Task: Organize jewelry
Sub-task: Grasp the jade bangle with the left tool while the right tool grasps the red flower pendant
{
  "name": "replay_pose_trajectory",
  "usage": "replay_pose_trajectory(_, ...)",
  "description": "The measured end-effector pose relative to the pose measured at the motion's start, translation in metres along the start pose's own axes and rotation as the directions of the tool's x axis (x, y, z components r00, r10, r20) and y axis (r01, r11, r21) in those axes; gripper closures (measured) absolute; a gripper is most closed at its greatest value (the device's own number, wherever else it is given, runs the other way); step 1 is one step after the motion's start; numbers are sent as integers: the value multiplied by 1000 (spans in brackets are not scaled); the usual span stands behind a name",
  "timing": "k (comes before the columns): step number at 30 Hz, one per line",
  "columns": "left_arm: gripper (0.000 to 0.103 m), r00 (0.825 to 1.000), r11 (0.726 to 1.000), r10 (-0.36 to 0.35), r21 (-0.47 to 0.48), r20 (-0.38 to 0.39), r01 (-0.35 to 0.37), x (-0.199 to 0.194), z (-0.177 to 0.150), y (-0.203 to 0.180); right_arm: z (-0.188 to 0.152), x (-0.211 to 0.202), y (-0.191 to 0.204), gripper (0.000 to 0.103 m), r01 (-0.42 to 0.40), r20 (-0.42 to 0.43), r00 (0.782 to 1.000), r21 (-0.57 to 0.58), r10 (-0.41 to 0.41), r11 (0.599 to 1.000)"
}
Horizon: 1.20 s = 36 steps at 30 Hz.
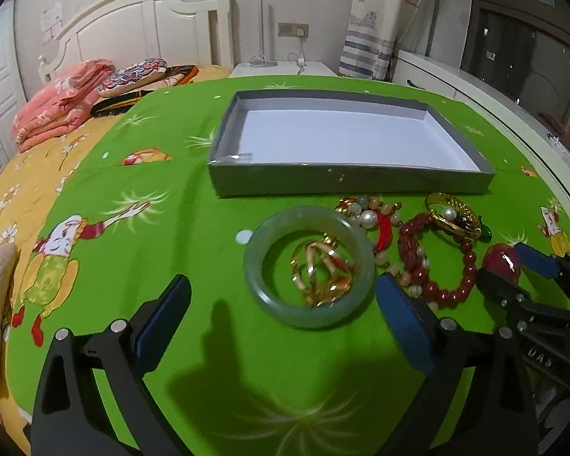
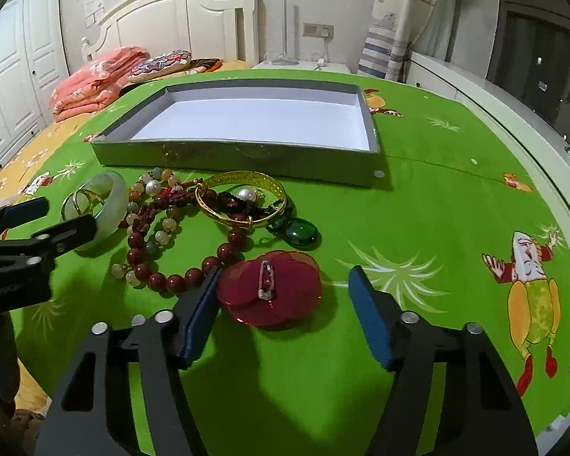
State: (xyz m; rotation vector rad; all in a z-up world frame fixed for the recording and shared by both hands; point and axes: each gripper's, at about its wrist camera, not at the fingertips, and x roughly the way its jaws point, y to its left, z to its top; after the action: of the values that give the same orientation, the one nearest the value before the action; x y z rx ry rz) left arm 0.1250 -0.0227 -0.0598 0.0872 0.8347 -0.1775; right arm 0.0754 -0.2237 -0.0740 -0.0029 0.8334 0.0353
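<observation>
Red brooch [image 2: 273, 290] lies between spread right gripper [image 2: 285, 306] jaws, seemingly untouched.

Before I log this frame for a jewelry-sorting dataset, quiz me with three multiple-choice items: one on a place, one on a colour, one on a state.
1. Where does the red flower brooch lie?
A. inside the box
B. on the green cloth between the right gripper's fingers
C. on the pillows

2. What colour is the box's inside?
A. white
B. black
C. red

3. How is the left gripper?
A. shut on the jade bangle
B. shut on nothing
C. open

Answers:
1. B: the right gripper has a blue pad on each side of the brooch.
2. A: the floor is plain white within grey walls.
3. C: its fingers stand wide apart short of the jade bangle.
</observation>
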Motion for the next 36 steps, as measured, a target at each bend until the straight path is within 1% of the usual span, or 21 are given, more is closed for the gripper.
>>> replay_pose_trajectory(2,13,1000,1000,1,8,-15,-1,8,2,-3,0,0,-1,45,-3,2,1000,0,3,1000)
replay_pose_trajectory(5,14,999,1000,-10,2,-39,10,17,2,-4,0,0,0,56,0,19,1000,-9,0,1000)
replay_pose_trajectory(6,14,999,1000,-10,7,-44,10,19,1,-5,0,-1,-1,56,1,21,1000,-7,-1,1000)
replay_pose_trajectory(8,21,998,1000,-12,22,-56,13,23,-1,-8,-1,-1,-1,56,1,25,1000,0,-1,1000)
replay_pose_trajectory(11,28,998,999,-27,39,-52,29,24,0,-10,-2,-3,-4,56,-4,36,999,14,4,1000)
replay_pose_trajectory(14,28,998,998,-41,35,-53,43,25,1,-9,-2,-7,-6,56,-8,54,999,32,7,999)
replay_pose_trajectory(19,29,994,994,-107,-21,-31,107,15,-2,1,-3,-15,-8,56,-14,78,997,37,11,999)
replay_pose_trajectory(23,29,996,996,-86,-4,28,86,0,-8,2,-2,-22,-6,56,-14,100,995,32,11,999)
replay_pose_trajectory(27,30,994,998,-62,9,90,62,-15,-8,2,-2,-25,-2,56,-15,109,994,18,13,1000)
replay_pose_trajectory(30,30,993,997,-74,6,91,74,-17,-5,6,-2,-24,0,56,-19,107,994,12,18,1000)
replay_pose_trajectory(33,30,993,998,-68,-2,94,68,-16,-2,8,-3,-22,1,56,-21,103,995,10,20,1000)
replay_pose_trajectory(36,30,994,998,-65,5,90,65,-12,10,9,-3,-21,2,56,-23,100,995,10,22,1000)
